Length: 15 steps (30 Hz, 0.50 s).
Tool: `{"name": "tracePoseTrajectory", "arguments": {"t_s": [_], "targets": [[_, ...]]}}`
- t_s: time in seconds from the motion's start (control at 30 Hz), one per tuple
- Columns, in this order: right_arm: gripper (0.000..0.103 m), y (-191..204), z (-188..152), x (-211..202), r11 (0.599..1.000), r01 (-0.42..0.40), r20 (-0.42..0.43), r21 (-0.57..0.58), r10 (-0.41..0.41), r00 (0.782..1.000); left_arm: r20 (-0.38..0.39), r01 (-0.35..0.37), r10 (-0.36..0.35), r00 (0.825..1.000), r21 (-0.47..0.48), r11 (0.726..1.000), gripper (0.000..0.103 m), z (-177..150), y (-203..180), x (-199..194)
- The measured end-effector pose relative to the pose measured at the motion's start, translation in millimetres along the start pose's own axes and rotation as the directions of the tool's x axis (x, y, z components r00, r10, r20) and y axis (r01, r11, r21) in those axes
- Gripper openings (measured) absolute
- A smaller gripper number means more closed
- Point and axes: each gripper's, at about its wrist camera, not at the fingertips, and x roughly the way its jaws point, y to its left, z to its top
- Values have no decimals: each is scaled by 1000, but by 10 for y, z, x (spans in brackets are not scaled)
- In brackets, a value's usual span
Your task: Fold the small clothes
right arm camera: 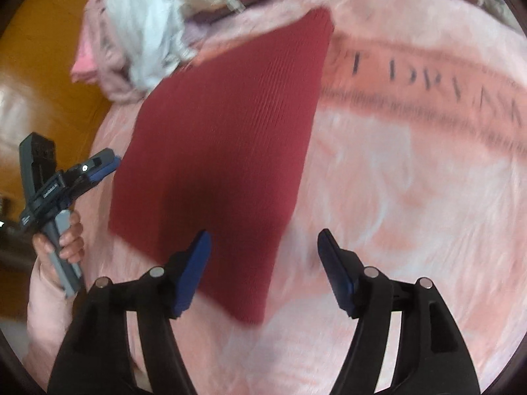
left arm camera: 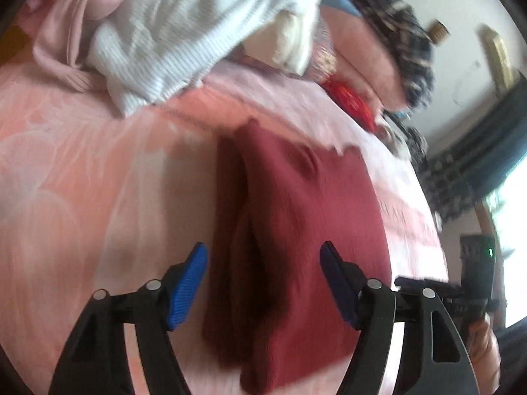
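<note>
A dark red ribbed garment [left arm camera: 290,223] lies folded flat on the pink bedspread [left arm camera: 82,181]; it also shows in the right wrist view [right arm camera: 220,151] as a neat rectangle. My left gripper [left arm camera: 263,283] is open and empty, its blue pads on either side of the garment's near folded edge, just above it. It also appears at the left of the right wrist view [right arm camera: 98,166], held in a hand beside the garment's left edge. My right gripper [right arm camera: 263,270] is open and empty, over the garment's near right corner.
A heap of clothes lies at the far side: a white ribbed top [left arm camera: 184,33], a pink garment [left arm camera: 72,33], a red item [left arm camera: 352,102], a plaid cloth [left arm camera: 395,26]. The bedspread [right arm camera: 411,197] carries printed letters [right arm camera: 428,82]. An orange surface [right arm camera: 42,59] lies beyond the bed's left edge.
</note>
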Motion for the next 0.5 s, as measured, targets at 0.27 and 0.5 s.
{"name": "tracePoseTrajectory", "arguments": {"t_s": [0.27, 0.5], "targets": [[69, -39, 547, 292, 996, 74, 44, 55, -77, 996, -66, 29, -36, 997, -105, 994, 39, 357, -3, 667], [64, -87, 497, 384, 997, 42, 65, 70, -47, 997, 43, 3, -7, 999, 92, 996, 12, 388, -335, 458]]}}
